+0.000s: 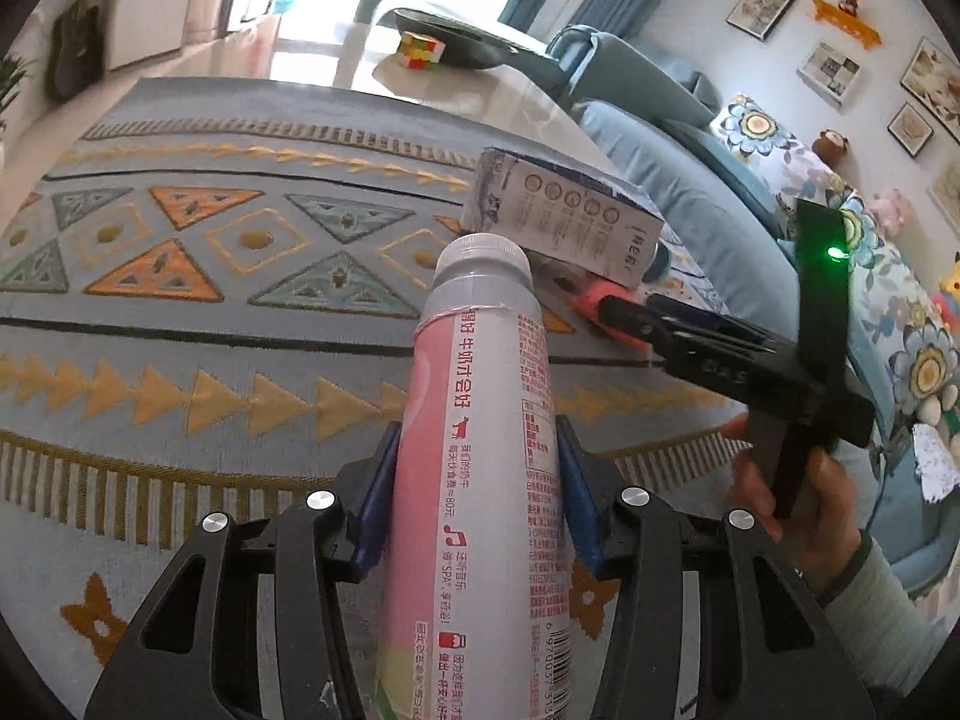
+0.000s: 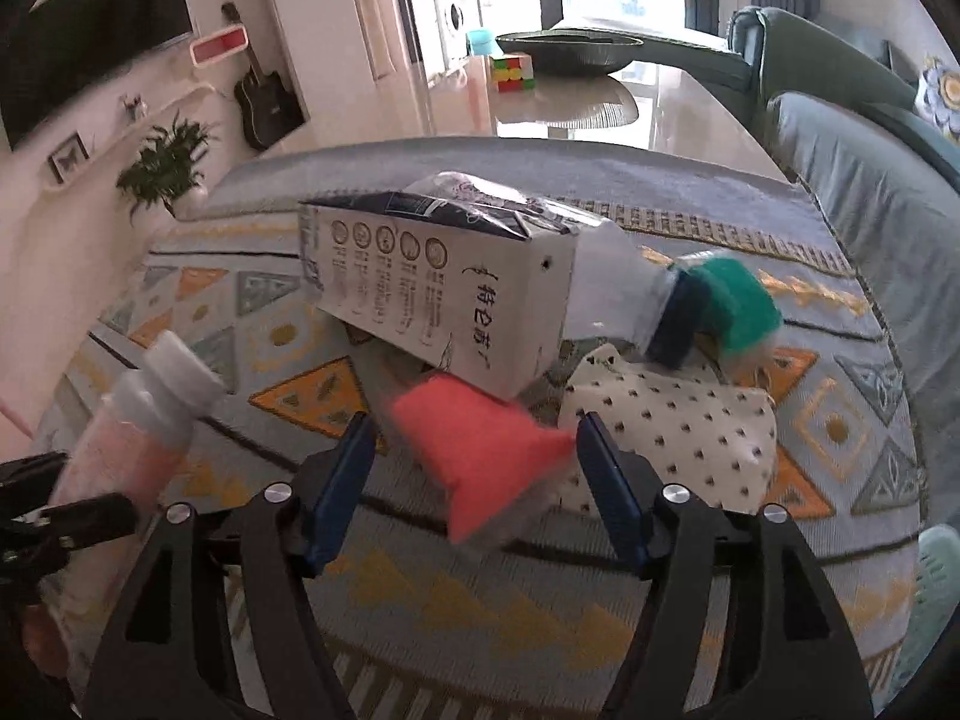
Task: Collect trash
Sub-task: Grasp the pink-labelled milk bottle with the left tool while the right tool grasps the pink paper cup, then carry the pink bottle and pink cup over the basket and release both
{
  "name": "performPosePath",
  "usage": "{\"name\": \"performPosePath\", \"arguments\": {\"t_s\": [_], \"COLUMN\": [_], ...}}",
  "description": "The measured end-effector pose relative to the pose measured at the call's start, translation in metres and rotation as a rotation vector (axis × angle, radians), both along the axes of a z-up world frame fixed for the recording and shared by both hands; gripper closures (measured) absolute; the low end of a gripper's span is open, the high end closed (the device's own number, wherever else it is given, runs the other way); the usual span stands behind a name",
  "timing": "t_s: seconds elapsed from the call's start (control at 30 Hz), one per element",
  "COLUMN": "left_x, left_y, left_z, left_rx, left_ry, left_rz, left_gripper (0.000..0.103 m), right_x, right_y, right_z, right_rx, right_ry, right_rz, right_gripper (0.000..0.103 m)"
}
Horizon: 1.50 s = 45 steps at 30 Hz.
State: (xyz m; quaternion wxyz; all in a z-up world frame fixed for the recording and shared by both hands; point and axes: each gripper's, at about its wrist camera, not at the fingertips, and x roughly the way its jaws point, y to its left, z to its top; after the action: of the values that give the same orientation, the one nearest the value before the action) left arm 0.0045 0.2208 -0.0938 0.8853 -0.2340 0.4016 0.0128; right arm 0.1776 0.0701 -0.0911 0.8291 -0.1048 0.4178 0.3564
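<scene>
Left gripper (image 1: 480,498) pitched down over the patterned rug (image 1: 210,312), blue pads clamped on either side of a pink-and-white milk bottle (image 1: 486,450). Bottle's long axis runs along the fingers, capped end pointing away from the camera, base toward it.

Right gripper (image 2: 474,480) also angled down, held by a hand (image 1: 798,498) in a grey-green sleeve at the right of the left-wrist view. Its jaws stand apart, nothing gripped. A coral-pink object (image 2: 480,450) lies between the pads; it is blurred, so contact cannot be confirmed.

Rest of the trash pile sits just beyond: a milk carton (image 2: 444,288) lying on its side, long axis left to right, its far end touching a clear bottle with a green cap (image 2: 738,300) pointing right. A white spotted wrapper (image 2: 678,438) lies beside the right finger, under the carton's end.

Rug open to the left and toward the camera; blue sofa (image 2: 870,180) borders the right edge, glossy table (image 2: 600,102) beyond the far edge.
</scene>
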Motion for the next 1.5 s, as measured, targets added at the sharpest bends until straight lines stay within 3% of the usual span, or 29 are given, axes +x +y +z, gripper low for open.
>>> {"name": "performPosePath", "arguments": {"t_s": [0.37, 0.63, 0.67, 0.7, 0.83, 1.17, 1.3, 1.4, 1.5], "left_x": [0.001, -0.001, 0.000, 0.000, -0.001, 0.031, 0.057, 0.080, 0.100], "left_y": [-0.004, 0.001, 0.001, 0.001, -0.002, -0.067, -0.111, -0.145, -0.179], "left_z": [0.003, -0.001, -0.001, -0.001, 0.008, 0.072, 0.104, 0.116, 0.124], "left_rx": [-0.001, -0.013, -0.014, -0.013, -0.012, 0.060, 0.093, 0.113, 0.075], "left_ry": [-0.017, -0.017, -0.018, -0.020, -0.050, -0.163, -0.223, -0.210, -0.221], "left_rz": [-0.008, 0.009, 0.009, 0.009, 0.005, -0.151, -0.261, -0.318, -0.400], "left_gripper": [0.057, 0.057, 0.057, 0.057, 0.057, 0.057, 0.057, 0.057, 0.057], "right_x": [-0.027, -0.017, -0.018, -0.020, -0.025, -0.048, -0.055, -0.056, -0.052], "right_y": [0.008, 0.013, 0.013, 0.013, 0.001, -0.094, -0.151, -0.196, -0.237], "right_z": [-0.003, -0.006, -0.006, -0.005, 0.006, 0.075, 0.103, 0.115, 0.122], "right_rx": [-0.037, -0.023, -0.022, -0.016, 0.028, 0.133, 0.138, 0.158, 0.169], "right_ry": [0.044, 0.048, 0.046, 0.044, 0.042, -0.100, -0.187, -0.214, -0.217], "right_rz": [0.131, 0.053, 0.054, 0.060, 0.053, -0.129, -0.285, -0.394, -0.484], "right_gripper": [0.035, 0.035, 0.037, 0.058, 0.065, 0.066, 0.066, 0.066, 0.066]}}
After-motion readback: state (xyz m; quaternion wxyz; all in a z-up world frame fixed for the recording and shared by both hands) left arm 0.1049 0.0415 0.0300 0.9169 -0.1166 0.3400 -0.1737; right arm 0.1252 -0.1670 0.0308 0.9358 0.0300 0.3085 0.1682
